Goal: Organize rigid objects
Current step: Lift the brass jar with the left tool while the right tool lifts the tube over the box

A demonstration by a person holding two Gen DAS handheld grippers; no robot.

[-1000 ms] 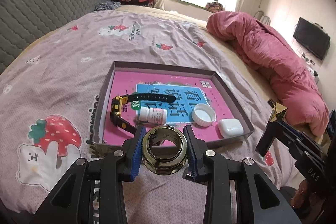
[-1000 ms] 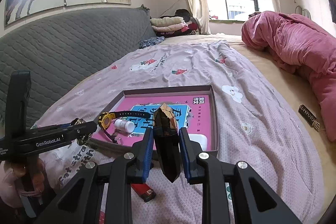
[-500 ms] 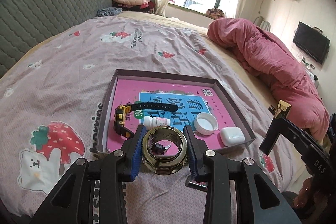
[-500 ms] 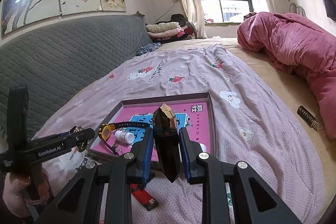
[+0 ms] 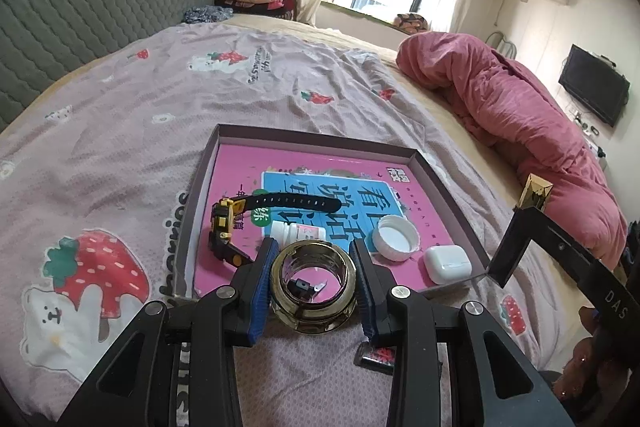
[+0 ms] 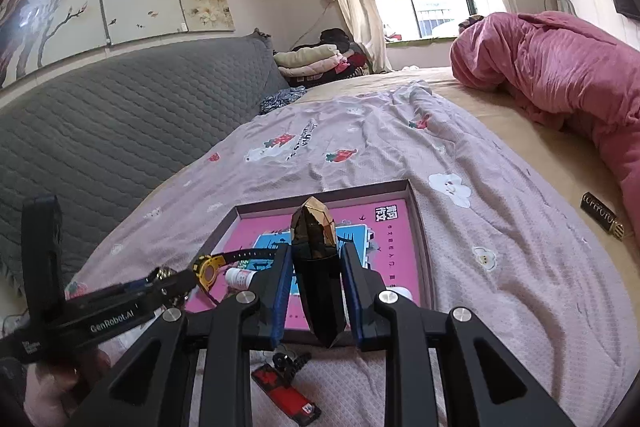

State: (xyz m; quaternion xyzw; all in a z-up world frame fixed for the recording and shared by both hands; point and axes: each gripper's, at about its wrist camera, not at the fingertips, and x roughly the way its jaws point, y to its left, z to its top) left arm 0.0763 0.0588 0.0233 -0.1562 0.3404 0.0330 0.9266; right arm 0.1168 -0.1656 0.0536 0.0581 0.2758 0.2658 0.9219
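Note:
My left gripper [image 5: 313, 251] is shut on a shiny brass ring [image 5: 313, 287], held just above the near edge of a shallow tray [image 5: 436, 183] lined with a pink book. In the tray lie a yellow-black watch [image 5: 224, 223], a small white pill bottle [image 5: 298, 231], a white cap [image 5: 396, 237] and a white earbud case [image 5: 447, 263]. My right gripper [image 6: 316, 255] is shut on a black faceted stick with a gold tip [image 6: 318, 267], upright before the tray [image 6: 418, 227]. Each gripper shows in the other's view: the left gripper [image 6: 172, 279] at left, the right gripper [image 5: 524, 227] at right.
A red lighter [image 6: 286, 395] and a small black item [image 6: 288, 363] lie on the strawberry-print sheet near the tray's front. A black and gold case [image 6: 602, 221] rests by the pink duvet [image 6: 560, 75]. A grey padded headboard [image 5: 80, 11] runs along the left.
Both grippers keep their hold. The right wrist has rolled slightly, and both views have shifted a little against the tray.

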